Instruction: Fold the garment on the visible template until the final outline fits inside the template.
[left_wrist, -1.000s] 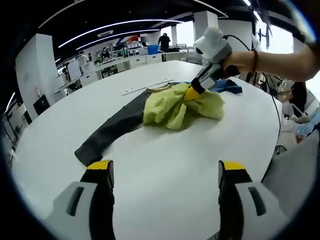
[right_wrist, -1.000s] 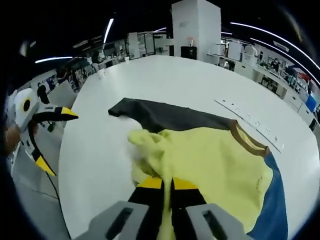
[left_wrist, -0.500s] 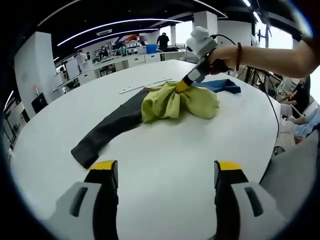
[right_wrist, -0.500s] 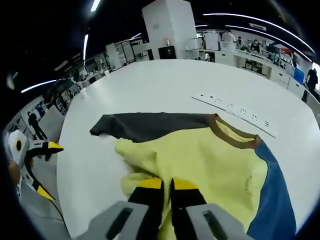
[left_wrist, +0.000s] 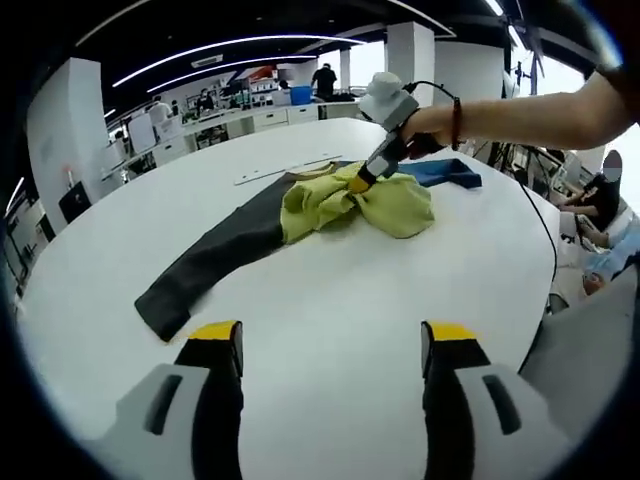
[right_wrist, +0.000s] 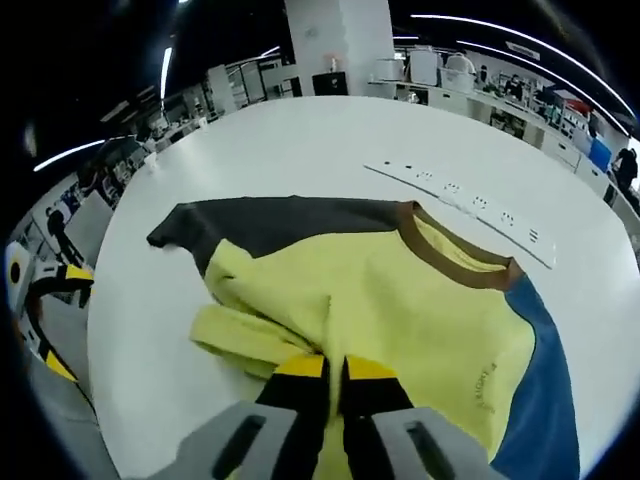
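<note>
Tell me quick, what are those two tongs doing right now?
Left tongs: open, holding nothing.
Right tongs: shut on the yellow shirt.

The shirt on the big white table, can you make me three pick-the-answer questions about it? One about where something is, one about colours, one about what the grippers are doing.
1. Where does the dark sleeve lie?
A. flat on the table
B. hanging off the edge
C. on a chair

2. What colour is the collar?
A. red
B. brown
C. white

3. What is the right gripper doing?
A. open over bare table
B. shut on the shirt
C. holding the strip

Answers: 1 A, the sleeve is stretched out on the tabletop. 2 B, a brown band rims the neck. 3 B, its jaws pinch yellow cloth.
</note>
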